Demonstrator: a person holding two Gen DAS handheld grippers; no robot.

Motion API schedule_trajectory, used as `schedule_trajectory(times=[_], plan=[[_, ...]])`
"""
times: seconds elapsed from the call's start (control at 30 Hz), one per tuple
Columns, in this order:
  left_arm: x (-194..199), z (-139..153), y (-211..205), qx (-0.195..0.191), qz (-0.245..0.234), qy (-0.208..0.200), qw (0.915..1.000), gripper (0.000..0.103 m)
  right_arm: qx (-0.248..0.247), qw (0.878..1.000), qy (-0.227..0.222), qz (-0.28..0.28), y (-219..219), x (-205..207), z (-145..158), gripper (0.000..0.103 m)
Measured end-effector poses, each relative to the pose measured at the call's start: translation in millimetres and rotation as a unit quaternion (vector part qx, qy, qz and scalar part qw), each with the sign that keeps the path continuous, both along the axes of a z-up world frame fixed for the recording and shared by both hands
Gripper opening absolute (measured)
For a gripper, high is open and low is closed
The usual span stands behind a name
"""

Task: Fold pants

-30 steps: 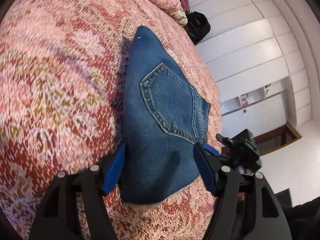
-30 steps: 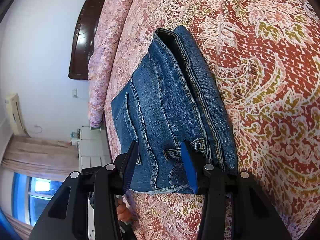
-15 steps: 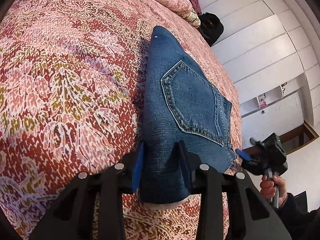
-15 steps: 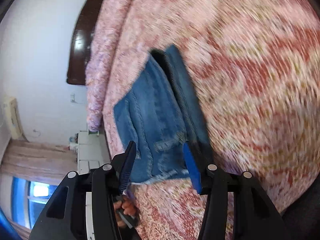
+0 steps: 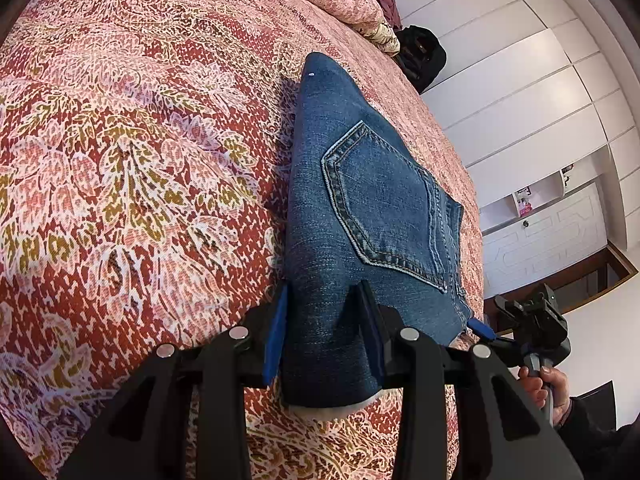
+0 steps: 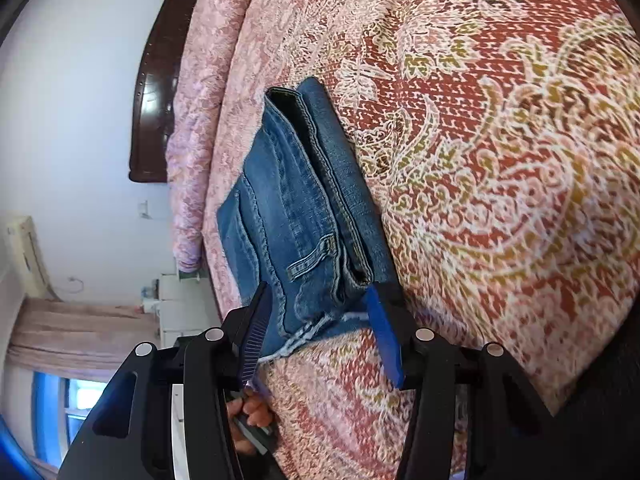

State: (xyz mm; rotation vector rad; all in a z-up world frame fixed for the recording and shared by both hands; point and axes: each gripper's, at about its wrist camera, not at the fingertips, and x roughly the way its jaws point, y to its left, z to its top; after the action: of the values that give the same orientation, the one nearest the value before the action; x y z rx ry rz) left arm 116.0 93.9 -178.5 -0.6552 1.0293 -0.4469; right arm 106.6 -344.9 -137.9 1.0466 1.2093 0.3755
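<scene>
Left tool (image 5: 322,334) clamps folded blue jeans (image 5: 372,216).

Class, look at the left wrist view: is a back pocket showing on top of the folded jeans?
Yes, a stitched back pocket faces up on the jeans.

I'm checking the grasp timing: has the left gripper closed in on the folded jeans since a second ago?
Yes. The left gripper now pinches the jeans edge; earlier its fingers straddled the whole width.

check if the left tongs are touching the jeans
Touching. The left wrist view shows the left tongs pinching the near fold of the jeans, both blue pads pressed into the denim.
</scene>
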Motion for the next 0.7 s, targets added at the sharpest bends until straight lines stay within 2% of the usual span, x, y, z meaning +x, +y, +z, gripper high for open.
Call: schedule_trajectory(times=[0.13, 0.27, 0.3, 0.33, 0.37, 0.5, 0.57, 0.6, 0.67, 0.7], plan=[[-0.3, 0.6, -1.4, -0.002, 0.001, -0.001, 1.0000, 0.035, -0.018, 1.000, -0.010, 0.014, 13.2, 14.1, 2.3, 0.049], [-0.8, 0.2, 0.6, -0.008, 0.001, -0.002, 1.0000, 0.035, -0.067, 0.994, -0.051, 0.063, 38.6, 20.6, 14.4, 0.050], [-1.0, -0.7, 1.8, -0.009, 0.001, -0.003, 1.0000, 0.035, -0.077, 0.993, -0.053, 0.069, 42.2, 21.7, 14.1, 0.047], [-1.1, -0.6, 1.7, -0.007, 0.001, -0.003, 1.0000, 0.035, -0.088, 0.992, -0.053, 0.071, 43.4, 23.2, 13.3, 0.026], [-1.2, -0.1, 2.0, -0.006, 0.000, -0.004, 1.0000, 0.035, -0.098, 0.991, -0.054, 0.071, 43.3, 23.3, 12.7, 0.021], [-2.5, 4.4, -2.7, 0.009, -0.002, -0.009, 0.9999, 0.037, -0.085, 0.992, -0.068, 0.058, 36.5, 12.4, 24.6, 0.016], [-2.0, 7.0, -5.8, 0.015, -0.006, -0.012, 0.9998, 0.043, -0.067, 0.993, -0.086, 0.049, 32.2, 6.8, 42.3, 0.015], [-1.7, 8.9, -8.3, 0.018, -0.010, -0.015, 0.9997, 0.046, -0.075, 0.991, -0.097, 0.051, 29.6, 3.6, 52.1, 0.015], [0.0, 13.8, -17.8, 0.040, -0.022, -0.021, 0.9987, 0.056, -0.092, 0.991, -0.080, 0.053, 22.6, 4.9, 45.4, 0.014], [0.8, 16.0, -22.1, 0.050, -0.026, -0.024, 0.9981, 0.058, -0.108, 0.992, -0.049, 0.051, 15.4, 6.9, 26.5, 0.014]])
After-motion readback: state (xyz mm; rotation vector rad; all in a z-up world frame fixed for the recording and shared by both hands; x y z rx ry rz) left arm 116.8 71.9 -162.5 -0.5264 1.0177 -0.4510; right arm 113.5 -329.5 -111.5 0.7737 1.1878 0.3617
